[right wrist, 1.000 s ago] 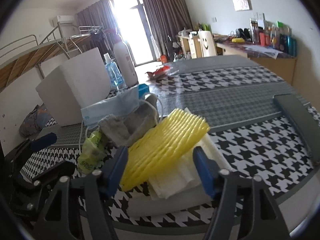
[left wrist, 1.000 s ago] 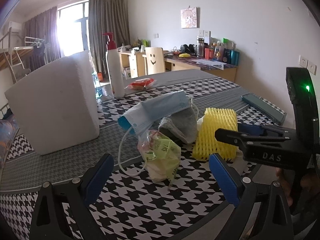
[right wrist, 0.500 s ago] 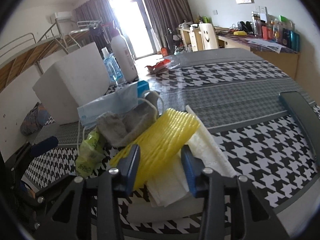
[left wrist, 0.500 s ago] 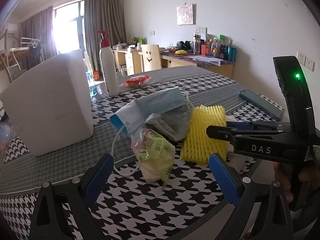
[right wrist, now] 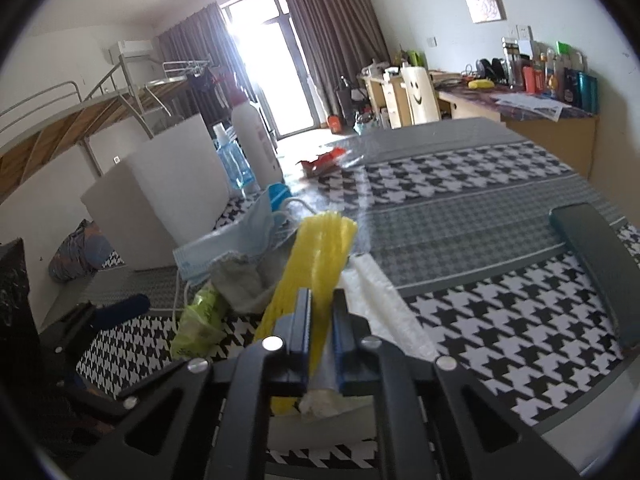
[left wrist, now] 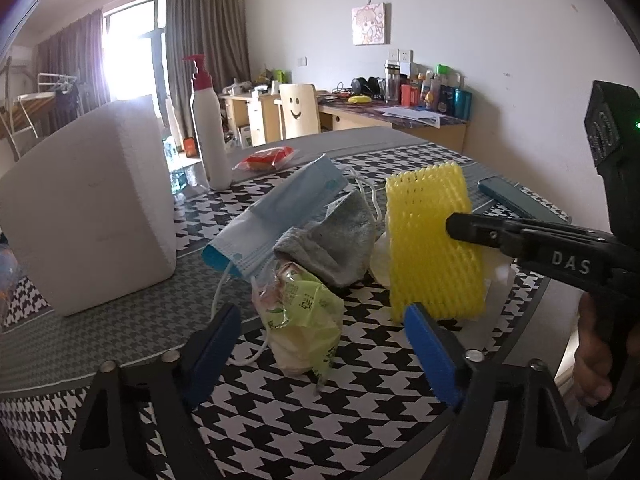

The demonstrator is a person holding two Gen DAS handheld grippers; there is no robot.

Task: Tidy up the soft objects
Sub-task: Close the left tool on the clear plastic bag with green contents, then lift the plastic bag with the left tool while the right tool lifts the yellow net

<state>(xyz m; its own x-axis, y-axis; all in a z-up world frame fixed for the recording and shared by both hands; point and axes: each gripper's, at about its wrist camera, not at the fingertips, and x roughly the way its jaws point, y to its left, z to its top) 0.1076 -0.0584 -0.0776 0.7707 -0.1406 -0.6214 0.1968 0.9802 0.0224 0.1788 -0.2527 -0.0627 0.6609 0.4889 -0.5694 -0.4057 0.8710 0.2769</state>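
Right claw (right wrist: pixel 320 320) pinches yellow foam net (left wrist: pixel 432 240); left claw (left wrist: pixel 320 344) gapes empty before snack bag (left wrist: pixel 304 320).

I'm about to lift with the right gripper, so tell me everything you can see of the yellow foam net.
The yellow foam net is a bright yellow sleeve of soft, open-mesh foam, ribbed and flattened. It stands nearly upright on edge on the houndstooth table, right of the grey sock. The right gripper has its jaws shut on its near edge. White foam sheets lie against its right side. No tears are visible.
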